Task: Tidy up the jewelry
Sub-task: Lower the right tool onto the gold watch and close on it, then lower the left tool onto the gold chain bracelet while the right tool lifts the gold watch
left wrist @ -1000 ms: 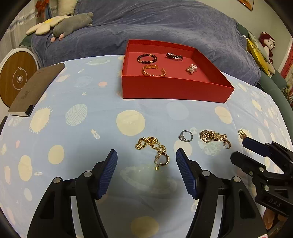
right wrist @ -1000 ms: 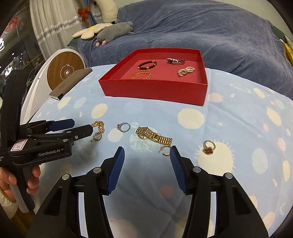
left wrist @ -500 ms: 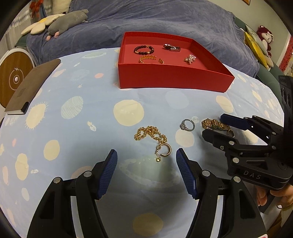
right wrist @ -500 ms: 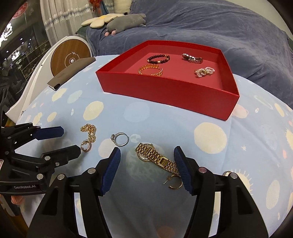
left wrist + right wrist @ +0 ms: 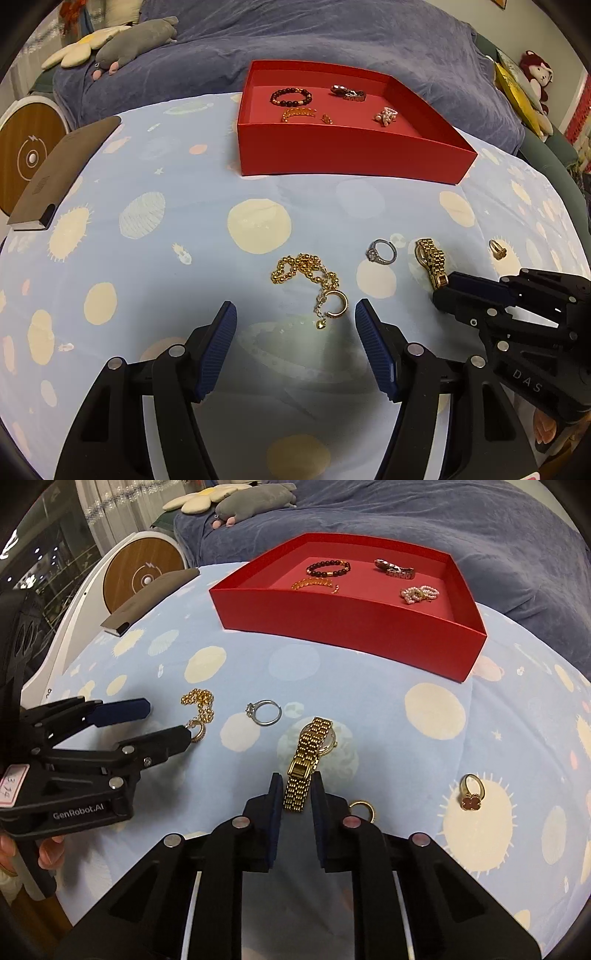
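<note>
The right gripper (image 5: 295,794) pinches the near end of a gold link-band watch (image 5: 309,755) lying on the planet-print cloth (image 5: 332,672), short of the red cardboard tray (image 5: 347,624). The left gripper (image 5: 295,332), spread wide and empty, hovers by a gold bead chain (image 5: 306,271).

The right tongs (image 5: 296,797) came forward and closed in from a wide gap until both pads flanked the near end of the gold watch (image 5: 309,761), low in the centre of the right wrist frame. In the left wrist frame they (image 5: 445,291) shifted to the lower right, tips at the watch (image 5: 430,261). The watch band turned to lie straight toward the camera.
</note>
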A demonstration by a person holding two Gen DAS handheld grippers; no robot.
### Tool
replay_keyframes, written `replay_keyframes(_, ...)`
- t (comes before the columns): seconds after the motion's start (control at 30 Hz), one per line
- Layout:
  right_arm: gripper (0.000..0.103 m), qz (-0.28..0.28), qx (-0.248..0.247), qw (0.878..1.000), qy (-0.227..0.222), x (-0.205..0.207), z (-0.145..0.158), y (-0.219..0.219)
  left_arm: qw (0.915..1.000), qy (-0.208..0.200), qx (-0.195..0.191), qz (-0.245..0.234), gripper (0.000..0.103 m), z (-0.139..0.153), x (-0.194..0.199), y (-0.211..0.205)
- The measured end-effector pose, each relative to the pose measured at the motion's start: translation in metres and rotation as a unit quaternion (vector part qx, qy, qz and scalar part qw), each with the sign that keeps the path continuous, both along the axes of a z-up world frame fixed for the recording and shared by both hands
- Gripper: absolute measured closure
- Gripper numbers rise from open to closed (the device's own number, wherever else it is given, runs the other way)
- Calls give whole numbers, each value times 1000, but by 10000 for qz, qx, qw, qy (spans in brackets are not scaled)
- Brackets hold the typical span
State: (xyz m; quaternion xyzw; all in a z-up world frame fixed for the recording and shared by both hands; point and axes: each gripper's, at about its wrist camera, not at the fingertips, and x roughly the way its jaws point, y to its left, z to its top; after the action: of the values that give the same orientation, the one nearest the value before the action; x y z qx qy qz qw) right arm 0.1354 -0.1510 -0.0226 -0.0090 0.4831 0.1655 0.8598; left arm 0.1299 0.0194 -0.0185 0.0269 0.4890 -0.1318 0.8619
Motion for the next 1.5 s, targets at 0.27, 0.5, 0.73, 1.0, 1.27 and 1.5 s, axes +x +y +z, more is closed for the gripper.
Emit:
replay_keyframes(0.27, 68, -144, -5, 9996, -256, 8, -2, 6, 10000, 24, 3, 7, 39, -4, 2, -2)
replay_keyframes(0.5, 92, -359, 17, 9993, -106, 8, -1, -7, 10000, -10, -16, -46, 39, -4, 2, -4)
replay_keyframes(0.73, 92, -433, 81, 9990, 8, -8, 8, -15, 9998, 27, -165, -130, 39, -3, 0, -4)
replay_keyframes(1.0, 92, -625, 220, 9977, 116, -25, 17, -32, 9993, -21, -153, -326, 51, -3, -6, -16)
replay_keyframes(1.27, 92, -649, 286, 9975, -6, -26, 27, -34, 9981, -333, -172, -490, 72, 6, -13, -24)
replay_keyframes(1.5, 92, -659, 304, 9974, -5, -25, 27, -35, 9975, -303, -97, -636, 95, -3, -14, -33)
